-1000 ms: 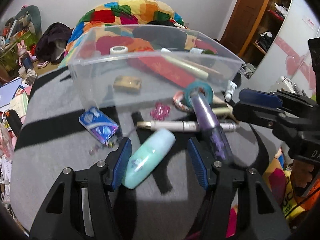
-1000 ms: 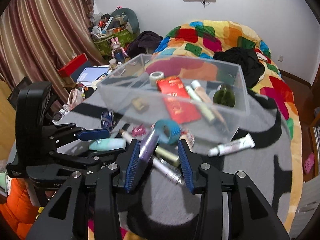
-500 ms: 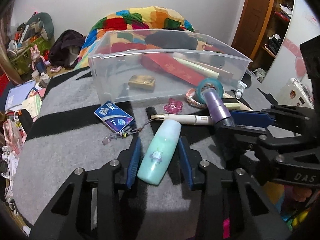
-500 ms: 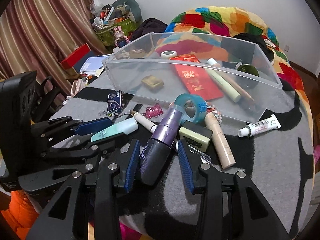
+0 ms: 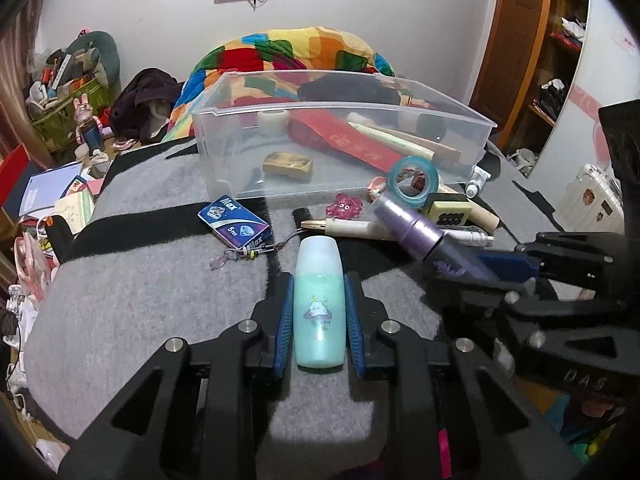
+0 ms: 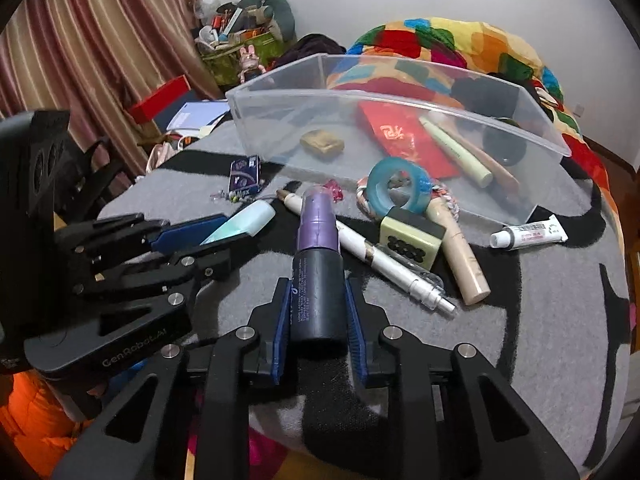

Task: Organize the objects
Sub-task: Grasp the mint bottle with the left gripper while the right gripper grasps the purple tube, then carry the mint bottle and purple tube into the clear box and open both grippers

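Note:
My left gripper is shut on a mint-green bottle, which lies on the grey blanket. My right gripper is shut on a purple and black bottle, which also shows in the left wrist view. A clear plastic bin stands behind, holding a red envelope, a gold block, a tape roll and tubes. In front of it lie a teal tape ring, a white pen, a green block and a beige tube.
A blue Max box with a bead charm lies left of the bin. A pink charm and a white tube lie near it. A colourful quilt is behind; clutter fills the floor at left.
Both grippers have closed, the left on the mint bottle, the right on the purple bottle. Both views have pulled back a little from the bin.

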A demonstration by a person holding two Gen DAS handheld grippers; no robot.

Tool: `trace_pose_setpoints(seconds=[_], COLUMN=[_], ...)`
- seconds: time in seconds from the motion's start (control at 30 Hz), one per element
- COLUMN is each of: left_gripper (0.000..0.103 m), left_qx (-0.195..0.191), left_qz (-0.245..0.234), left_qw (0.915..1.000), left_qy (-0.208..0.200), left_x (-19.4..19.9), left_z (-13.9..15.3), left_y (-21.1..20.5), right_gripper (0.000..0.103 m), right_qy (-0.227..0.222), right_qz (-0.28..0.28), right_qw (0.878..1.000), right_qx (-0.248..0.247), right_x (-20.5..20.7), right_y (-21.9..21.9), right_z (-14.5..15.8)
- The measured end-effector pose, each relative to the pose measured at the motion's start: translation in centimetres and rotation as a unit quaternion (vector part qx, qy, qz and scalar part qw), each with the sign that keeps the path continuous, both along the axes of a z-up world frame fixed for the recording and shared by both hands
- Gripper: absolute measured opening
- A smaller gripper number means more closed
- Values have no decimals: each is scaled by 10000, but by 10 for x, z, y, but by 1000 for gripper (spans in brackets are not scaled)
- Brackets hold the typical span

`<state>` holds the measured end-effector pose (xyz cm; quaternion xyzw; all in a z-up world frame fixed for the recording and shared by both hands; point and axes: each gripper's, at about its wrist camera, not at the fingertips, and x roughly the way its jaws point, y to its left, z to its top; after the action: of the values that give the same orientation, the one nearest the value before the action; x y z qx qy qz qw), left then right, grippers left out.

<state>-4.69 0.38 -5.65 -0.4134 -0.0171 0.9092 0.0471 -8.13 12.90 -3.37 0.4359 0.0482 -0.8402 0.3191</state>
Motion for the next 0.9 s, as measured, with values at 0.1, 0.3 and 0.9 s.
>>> trace_pose_setpoints(seconds=[0.1,0.3,0.9], left_gripper=[24,24,24], left_qx=[77,152,131], left_qz=[6,-51,97], left_qw=[9999,9991,9961], left_qy=[90,404,871], left_x=[1,-3,-37], left_z=[8,32,88], left_y=[-1,4,2], right_gripper=[23,24,23], right_qy=[112,428,1098], right_qz=[-69,-250,-767], right_qw=[9997,9982,9898], right_qx=[-181,-341,-484], right_x=[0,-2,-42], right_y=[8,18,44], right_z=[12,39,88])
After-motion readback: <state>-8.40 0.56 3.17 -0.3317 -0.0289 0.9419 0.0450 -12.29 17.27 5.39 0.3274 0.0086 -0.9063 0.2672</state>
